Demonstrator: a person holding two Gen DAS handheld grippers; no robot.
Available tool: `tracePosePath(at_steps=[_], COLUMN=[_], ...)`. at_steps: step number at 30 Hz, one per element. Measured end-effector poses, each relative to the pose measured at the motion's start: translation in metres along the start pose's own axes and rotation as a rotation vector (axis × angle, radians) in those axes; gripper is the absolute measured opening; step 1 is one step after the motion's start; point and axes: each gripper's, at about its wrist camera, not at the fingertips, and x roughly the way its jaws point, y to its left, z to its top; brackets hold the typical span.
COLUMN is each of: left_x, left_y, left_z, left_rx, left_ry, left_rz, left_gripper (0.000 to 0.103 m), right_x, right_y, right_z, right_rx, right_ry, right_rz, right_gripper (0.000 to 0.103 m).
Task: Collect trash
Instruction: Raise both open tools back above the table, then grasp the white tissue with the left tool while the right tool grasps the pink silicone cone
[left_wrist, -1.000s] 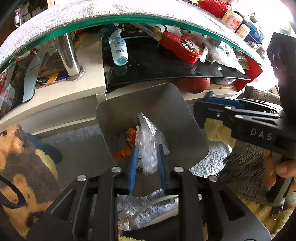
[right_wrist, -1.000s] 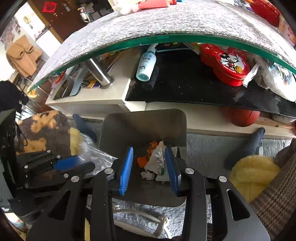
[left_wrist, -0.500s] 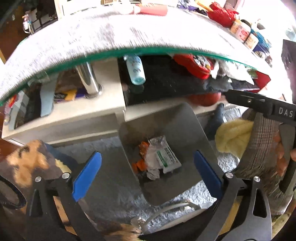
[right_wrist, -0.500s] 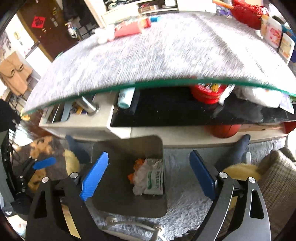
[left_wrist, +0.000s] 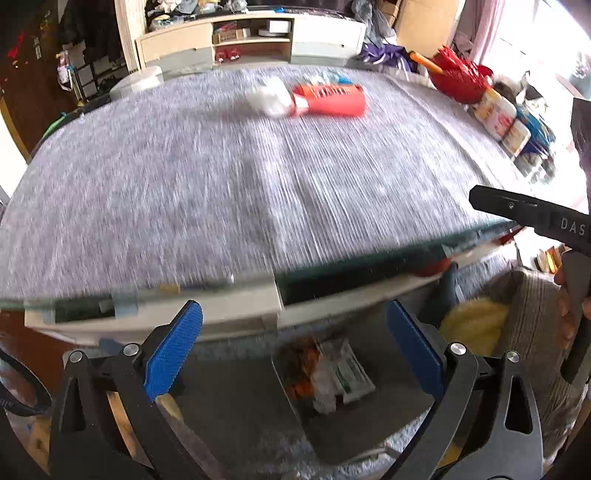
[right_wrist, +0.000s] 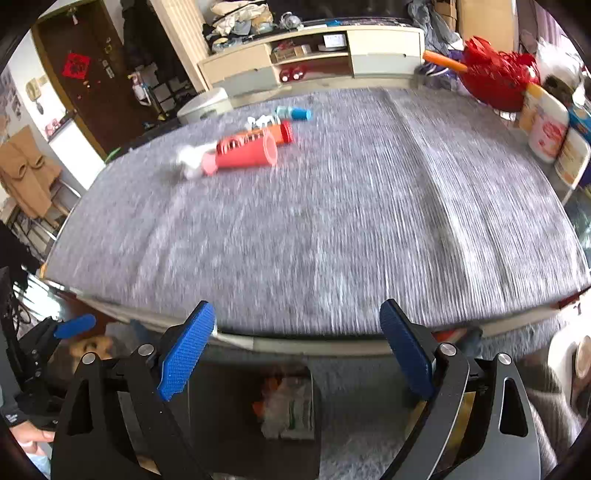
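Note:
My left gripper (left_wrist: 295, 350) is open and empty, above the near edge of a grey-covered glass table (left_wrist: 229, 184). My right gripper (right_wrist: 299, 350) is open and empty too, beside it. Below both stands a grey metal bin (left_wrist: 369, 432), also in the right wrist view (right_wrist: 243, 424), holding a white-green wrapper (left_wrist: 349, 373), crumpled plastic and orange scraps. On the far side of the table lie a red cup (right_wrist: 247, 151) on its side, crumpled white tissue (right_wrist: 190, 158), an orange-red bottle (right_wrist: 282, 133) and a blue tube (right_wrist: 295, 112). The cup (left_wrist: 328, 99) and tissue (left_wrist: 267, 99) show in the left wrist view.
A red basket (right_wrist: 496, 79) and white-red cans (right_wrist: 546, 129) stand at the table's right end. A cream TV cabinet (right_wrist: 314, 55) is behind. A yellow cushion (left_wrist: 472, 325) and grey rug lie on the floor by the bin. The view is motion-blurred.
Both grippers let their trash fall into the bin, opened wide, and rose from below the glass edge to above the table top. The tabletop items came into view.

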Motion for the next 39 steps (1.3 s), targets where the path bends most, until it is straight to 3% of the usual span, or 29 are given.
tracePosePath(at_steps=[15,25,29,34,37,39], left_x=[0.027,0.050,0.067,0.086,0.094,0.095], left_y=[0.035,0.032,0.023,0.021,0.022,0.023], left_z=[0.099,0.159,0.168,0.175,0.181,0.184], left_rx=[-0.030,-0.017,0.004,-0.004,-0.005,0.001], left_ry=[-0.068,-0.104,-0.075,-0.055,-0.049,-0.056], left_rz=[0.062,-0.008,-0.038,-0.050,-0.051,-0.058], left_gripper=[0.093,0.063,0.048,0.046,0.028,0.025], right_x=[0.058,0.083,0.091,0.097,0.103,0.107], right_y=[0.004,0.005,0.002,0.008,0.014,0.017], right_z=[0.085,0.098,0.097,0.100,0.104,0.108], right_rx=[-0.013,-0.068,-0.074,-0.115,-0.148,-0.166], right_ry=[-0.027,-0.011,0.003,0.004,0.003,-0.001], right_rz=[0.022,0.048,0.057,0.085,0.095,0.105], right_gripper=[0.091,0.082,0.079,0.079,0.079,0.079])
